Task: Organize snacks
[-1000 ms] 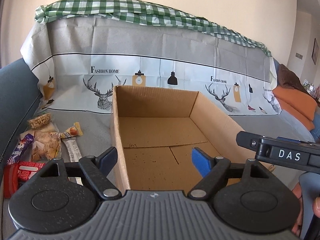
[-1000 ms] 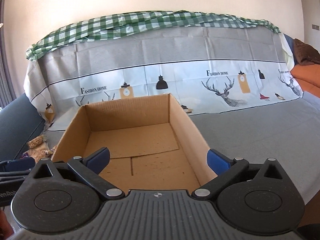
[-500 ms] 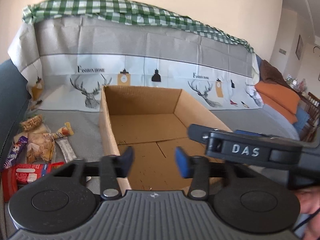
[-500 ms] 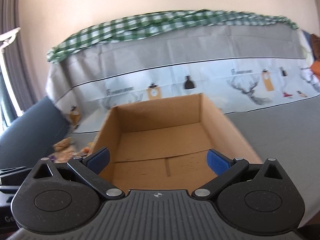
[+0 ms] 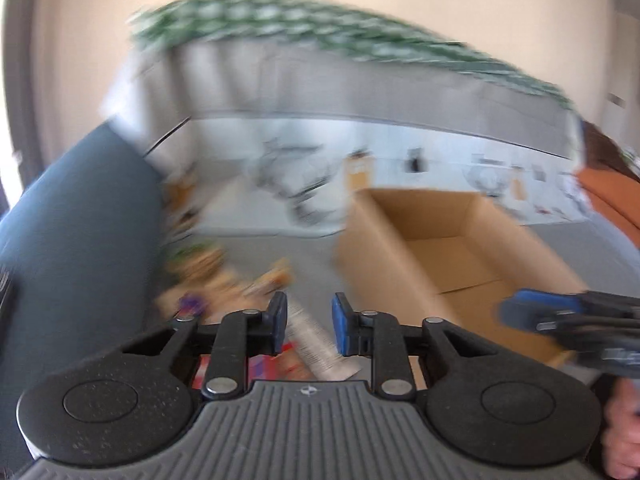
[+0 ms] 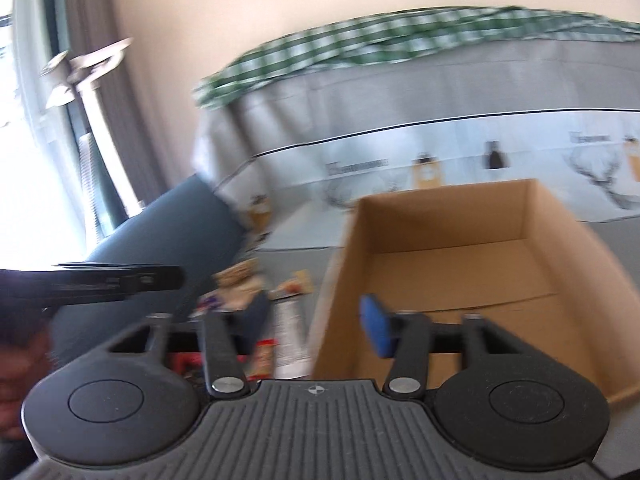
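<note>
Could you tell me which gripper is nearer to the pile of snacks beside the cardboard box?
Left. The left gripper hangs right over the snacks, its empty jaws having just narrowed. The right gripper sits further off by the cardboard box wall.

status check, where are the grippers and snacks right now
Left gripper and right gripper: jaws just closing, nothing between them. Snacks piled left of the empty box. Nothing in the way.
</note>
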`<control>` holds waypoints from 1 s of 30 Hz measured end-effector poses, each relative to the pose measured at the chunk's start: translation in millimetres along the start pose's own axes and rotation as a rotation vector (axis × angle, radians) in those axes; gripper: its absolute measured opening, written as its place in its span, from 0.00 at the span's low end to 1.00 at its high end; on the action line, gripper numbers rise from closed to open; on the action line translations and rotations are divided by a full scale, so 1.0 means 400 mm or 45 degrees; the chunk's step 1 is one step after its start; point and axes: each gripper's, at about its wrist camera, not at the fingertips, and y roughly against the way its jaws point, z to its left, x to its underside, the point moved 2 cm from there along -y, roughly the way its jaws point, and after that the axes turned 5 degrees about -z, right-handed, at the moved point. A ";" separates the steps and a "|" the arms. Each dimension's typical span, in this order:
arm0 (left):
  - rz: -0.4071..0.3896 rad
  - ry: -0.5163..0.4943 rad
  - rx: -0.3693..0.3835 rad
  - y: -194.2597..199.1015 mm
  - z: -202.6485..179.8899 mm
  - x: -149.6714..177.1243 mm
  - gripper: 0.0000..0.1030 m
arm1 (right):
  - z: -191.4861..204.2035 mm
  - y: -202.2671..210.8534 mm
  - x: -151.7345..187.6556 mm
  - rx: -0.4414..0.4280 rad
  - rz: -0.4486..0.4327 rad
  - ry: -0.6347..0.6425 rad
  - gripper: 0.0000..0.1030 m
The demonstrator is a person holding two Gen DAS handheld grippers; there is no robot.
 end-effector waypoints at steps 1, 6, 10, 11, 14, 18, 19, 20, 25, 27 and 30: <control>0.035 0.062 -0.030 -0.014 0.035 0.033 0.14 | 0.020 -0.007 0.003 -0.037 0.009 0.009 0.41; 0.044 0.246 -0.147 -0.027 0.118 0.067 0.07 | 0.123 -0.061 0.039 -0.187 0.075 0.125 0.41; 0.117 0.215 -0.182 -0.061 0.118 0.070 0.08 | 0.195 -0.129 0.094 -0.247 0.161 0.256 0.41; 0.138 0.227 -0.194 -0.071 0.126 0.075 0.08 | 0.208 -0.145 0.109 -0.256 0.182 0.288 0.43; 0.203 0.283 -0.257 -0.093 0.163 0.097 0.08 | 0.241 -0.203 0.155 -0.264 0.233 0.397 0.49; 0.296 0.297 -0.338 -0.126 0.187 0.109 0.13 | 0.260 -0.270 0.208 -0.301 0.299 0.505 0.76; 0.311 0.277 -0.343 -0.135 0.183 0.106 0.18 | 0.265 -0.292 0.221 -0.293 0.324 0.532 0.77; 0.332 0.250 -0.359 -0.144 0.177 0.106 0.23 | 0.271 -0.311 0.230 -0.297 0.342 0.555 0.79; 0.418 0.192 -0.446 -0.179 0.168 0.112 0.34 | 0.278 -0.377 0.270 -0.320 0.392 0.651 0.85; 0.453 0.182 -0.479 -0.201 0.169 0.118 0.34 | 0.270 -0.399 0.284 -0.302 0.420 0.659 0.85; 0.502 0.172 -0.511 -0.228 0.173 0.128 0.36 | 0.264 -0.409 0.302 -0.325 0.476 0.658 0.84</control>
